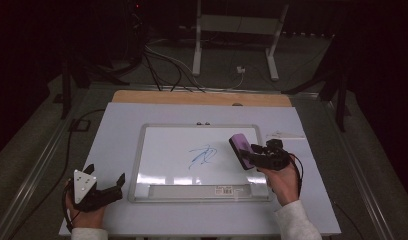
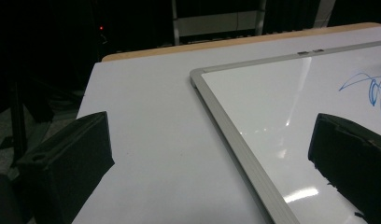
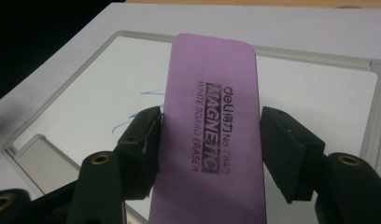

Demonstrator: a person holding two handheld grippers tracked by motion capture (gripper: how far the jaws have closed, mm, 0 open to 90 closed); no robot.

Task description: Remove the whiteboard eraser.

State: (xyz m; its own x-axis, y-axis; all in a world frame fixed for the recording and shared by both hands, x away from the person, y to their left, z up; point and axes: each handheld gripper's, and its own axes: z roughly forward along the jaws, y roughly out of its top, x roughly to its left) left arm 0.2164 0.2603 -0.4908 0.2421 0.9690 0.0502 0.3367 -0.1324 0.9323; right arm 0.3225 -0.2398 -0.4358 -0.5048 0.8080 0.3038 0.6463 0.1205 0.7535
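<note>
A purple whiteboard eraser [image 1: 240, 150] [image 3: 212, 70] with black print on its top is held over the right part of a whiteboard [image 1: 197, 126] [image 3: 314, 56]. My right gripper [image 1: 246, 156] [image 3: 209, 135] is shut on the eraser's long sides, and the eraser sticks out ahead of the jaws. A blue scribble [image 1: 203, 156] [image 2: 366, 88] sits at the board's middle, left of the eraser. My left gripper [image 1: 106, 173] [image 2: 212, 140] rests open on the table beside the board's near left corner, nothing between its jaws.
The whiteboard lies on a white tabletop [image 1: 117, 125] with a wooden strip [image 1: 202, 98] along its far edge. A label sticker [image 1: 227, 189] is on the board's tray. Cables and a white stand [image 1: 232, 35] are on the floor beyond.
</note>
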